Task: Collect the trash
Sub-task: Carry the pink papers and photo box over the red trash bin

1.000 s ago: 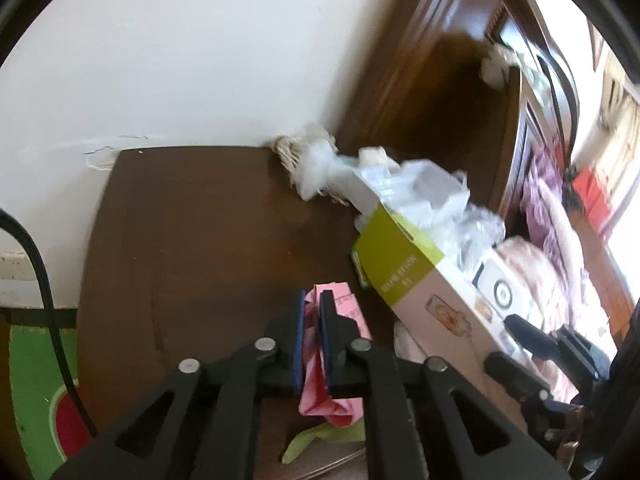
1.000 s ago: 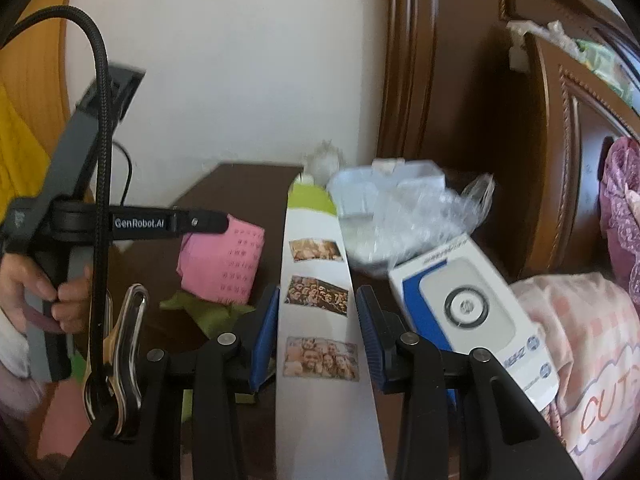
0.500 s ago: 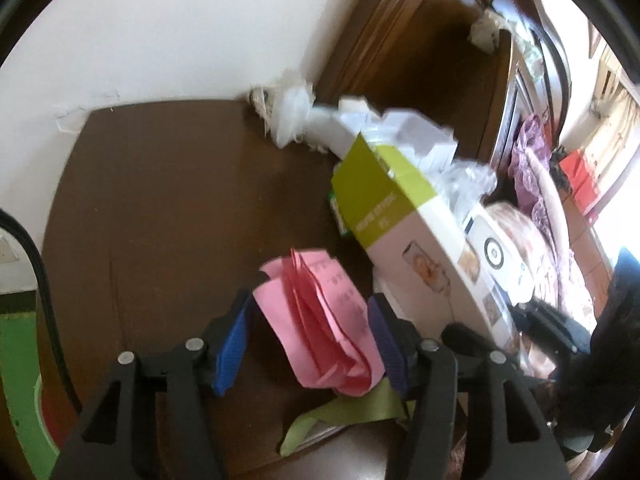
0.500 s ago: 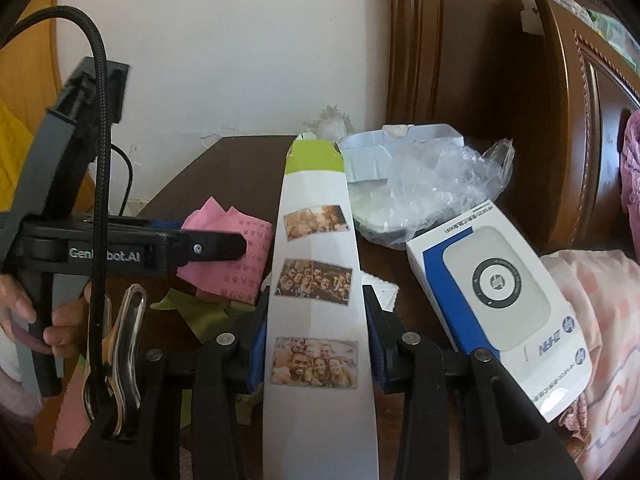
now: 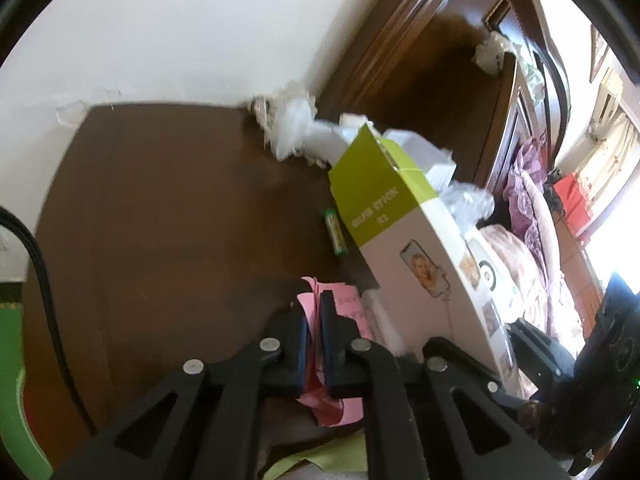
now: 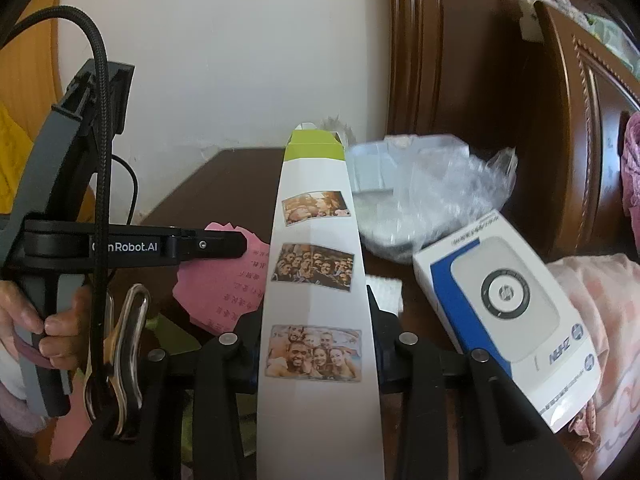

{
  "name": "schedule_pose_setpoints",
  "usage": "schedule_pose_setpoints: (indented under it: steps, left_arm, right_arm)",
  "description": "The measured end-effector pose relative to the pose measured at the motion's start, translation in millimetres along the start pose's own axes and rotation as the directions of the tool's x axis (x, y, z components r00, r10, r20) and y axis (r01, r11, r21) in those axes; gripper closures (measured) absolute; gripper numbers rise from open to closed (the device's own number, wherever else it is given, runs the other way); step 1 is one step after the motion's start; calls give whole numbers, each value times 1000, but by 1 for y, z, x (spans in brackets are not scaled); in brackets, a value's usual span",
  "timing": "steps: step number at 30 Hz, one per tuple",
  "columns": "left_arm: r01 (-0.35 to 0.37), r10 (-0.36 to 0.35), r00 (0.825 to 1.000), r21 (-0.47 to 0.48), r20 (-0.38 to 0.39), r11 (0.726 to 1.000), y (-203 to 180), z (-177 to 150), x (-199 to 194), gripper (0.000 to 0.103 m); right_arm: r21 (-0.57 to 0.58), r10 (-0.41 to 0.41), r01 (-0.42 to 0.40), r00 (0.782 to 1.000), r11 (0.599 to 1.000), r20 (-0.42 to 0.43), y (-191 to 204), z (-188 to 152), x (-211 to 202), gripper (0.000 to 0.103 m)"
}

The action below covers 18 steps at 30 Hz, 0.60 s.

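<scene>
— What did the left gripper have?

— Its jaws were pressed almost together on the pink paper, a crumpled wad pinched between the pads at about 6 o'clock in the left wrist view, just over the dark wooden table. More of the wad stuck out below the fingers.

— And the right gripper?

— Clamped on the long white box with the green end, one finger on each side. The box ran from 6 o'clock up toward 12 in the right wrist view, photo prints along its face.

— What else lay around?

— A small green battery on the table, just beside the box's green end. At 2 o'clock from the box, a crumpled clear plastic bag over a white tray. At 4 o'clock, a blue-and-white carton against pink bedding. A green scrap sat at the bottom edge — under the left gripper.

— Was the pink paper touching the table?

— I could not tell.
</scene>
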<state>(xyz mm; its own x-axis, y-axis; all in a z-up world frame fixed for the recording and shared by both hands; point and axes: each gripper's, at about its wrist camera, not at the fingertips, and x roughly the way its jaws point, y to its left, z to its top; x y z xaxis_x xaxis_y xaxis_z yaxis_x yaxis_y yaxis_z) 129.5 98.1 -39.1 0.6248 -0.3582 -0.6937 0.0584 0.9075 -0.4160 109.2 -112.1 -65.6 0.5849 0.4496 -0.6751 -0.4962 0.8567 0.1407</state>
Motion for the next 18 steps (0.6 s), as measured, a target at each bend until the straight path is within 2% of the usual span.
schedule_pose_setpoints:
  steps: [5,10,18]
  left_arm:
    - [4,-3,997,-12,78,1000,3,10,-24,99]
    - [-29,31,988,-10,154,1000,9,18,-53,99]
    - [-148,145,953,-9,267,989,26,10,-114,99]
  right_arm:
    - [-2,-9,9,998,1000,62,5,11,-16,65]
    - [7,-16,15,993,1000,118,8,17,-33,65]
    - [7,27,-29,989,1000,149,20,20,-52,65]
